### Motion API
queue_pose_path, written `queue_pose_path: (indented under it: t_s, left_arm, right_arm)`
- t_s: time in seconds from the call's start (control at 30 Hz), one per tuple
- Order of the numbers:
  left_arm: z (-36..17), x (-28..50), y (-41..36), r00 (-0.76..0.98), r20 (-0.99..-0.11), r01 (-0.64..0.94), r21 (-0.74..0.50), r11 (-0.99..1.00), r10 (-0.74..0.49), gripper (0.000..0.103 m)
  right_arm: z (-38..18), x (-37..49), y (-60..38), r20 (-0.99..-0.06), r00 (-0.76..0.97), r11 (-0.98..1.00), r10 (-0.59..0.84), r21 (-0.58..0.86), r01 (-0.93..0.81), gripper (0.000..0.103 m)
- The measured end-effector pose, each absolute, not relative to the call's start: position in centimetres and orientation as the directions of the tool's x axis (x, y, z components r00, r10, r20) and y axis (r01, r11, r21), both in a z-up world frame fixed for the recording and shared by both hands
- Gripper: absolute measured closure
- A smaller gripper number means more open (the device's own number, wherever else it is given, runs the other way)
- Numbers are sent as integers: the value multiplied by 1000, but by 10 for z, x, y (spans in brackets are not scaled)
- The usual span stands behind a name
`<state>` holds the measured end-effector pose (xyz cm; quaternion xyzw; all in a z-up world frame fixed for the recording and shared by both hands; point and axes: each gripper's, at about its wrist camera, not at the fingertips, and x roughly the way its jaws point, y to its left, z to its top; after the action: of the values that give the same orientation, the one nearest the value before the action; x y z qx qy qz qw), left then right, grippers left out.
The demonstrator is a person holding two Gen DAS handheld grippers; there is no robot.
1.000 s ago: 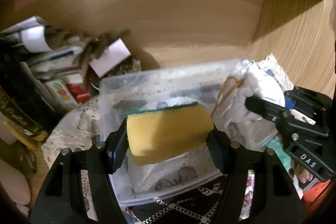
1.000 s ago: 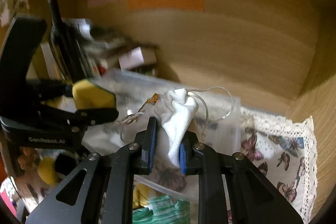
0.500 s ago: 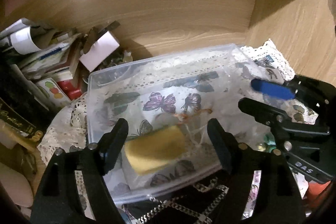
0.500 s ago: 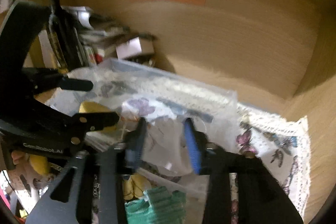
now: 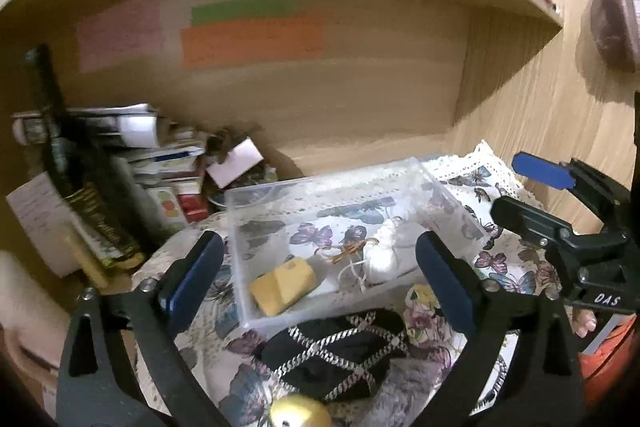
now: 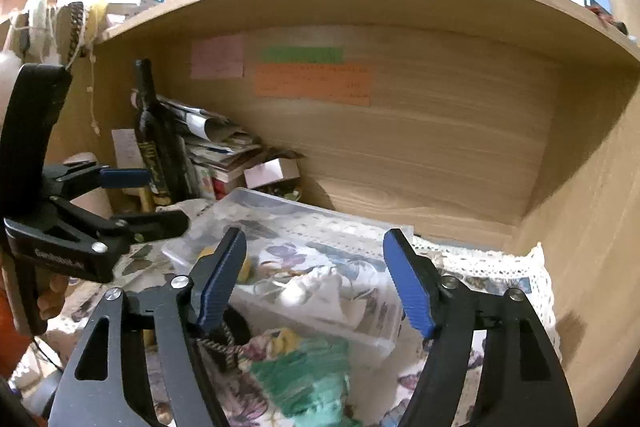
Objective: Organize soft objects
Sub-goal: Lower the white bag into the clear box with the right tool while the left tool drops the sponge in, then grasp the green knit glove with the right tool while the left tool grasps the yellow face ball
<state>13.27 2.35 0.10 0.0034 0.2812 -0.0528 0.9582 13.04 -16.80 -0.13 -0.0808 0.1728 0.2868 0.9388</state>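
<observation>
Lying in clear bin (image 5: 448, 195): yellow sponge (image 5: 284, 285), white crumpled cloth (image 5: 384, 251); both hand-held grippers wide open, empty.

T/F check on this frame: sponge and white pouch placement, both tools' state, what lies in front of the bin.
1. The sponge lies inside the clear bin. True.
2. The left tool is shut on the sponge. False: it is open and holds nothing.
3. The white pouch lies in the bin, right of the sponge. True.
4. The right tool grips the pouch. False: it is open, with the pouch lying in the bin.
5. A black cloth lies in front of the bin. True.
</observation>
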Motion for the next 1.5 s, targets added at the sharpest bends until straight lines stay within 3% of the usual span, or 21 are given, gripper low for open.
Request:
queue_pose_path:
  t_s: [0.2, 0.5, 0.57, 0.83, 1.0, 1.07, 1.1, 1.5]
  left_arm:
    - [-8, 98, 34, 846, -525, 71, -54, 996, -88, 3]
    - [-57, 79, 52, 794, -596, 34, -155, 987, -120, 4]
    - [-68, 74, 53, 784, -609, 24, -160, 987, -117, 13]
    - [-107, 72, 55, 724, -677, 10, -181, 983, -132, 25]
    - [-124, 73, 59, 682, -714, 7, -206, 979, -155, 42]
    - [-127, 72, 60, 678, -718, 8, -207, 978, -157, 60]
    - [-128, 71, 61, 675, -719, 11, -214, 977, -165, 60]
    - [-89, 60, 64, 765, -634, 7, -169, 986, -114, 60]
  right_arm:
    - [-21, 120, -175, -405, 756, 825, 514, -7, -565, 32]
    - [-60, 119, -190, -506, 705, 841, 496, 78, -536, 32]
    - [-68, 119, -192, -526, 694, 844, 491, 90, -528, 32]
    - [-95, 129, -196, -596, 650, 857, 471, 133, -498, 33]
    - [-103, 141, -200, -610, 628, 857, 483, 184, -481, 78]
    - [-103, 142, -199, -612, 633, 861, 474, 173, -478, 86]
    - [-103, 141, -198, -610, 638, 863, 471, 167, -477, 90]
    - [-63, 117, -206, -497, 732, 870, 466, 109, -480, 93]
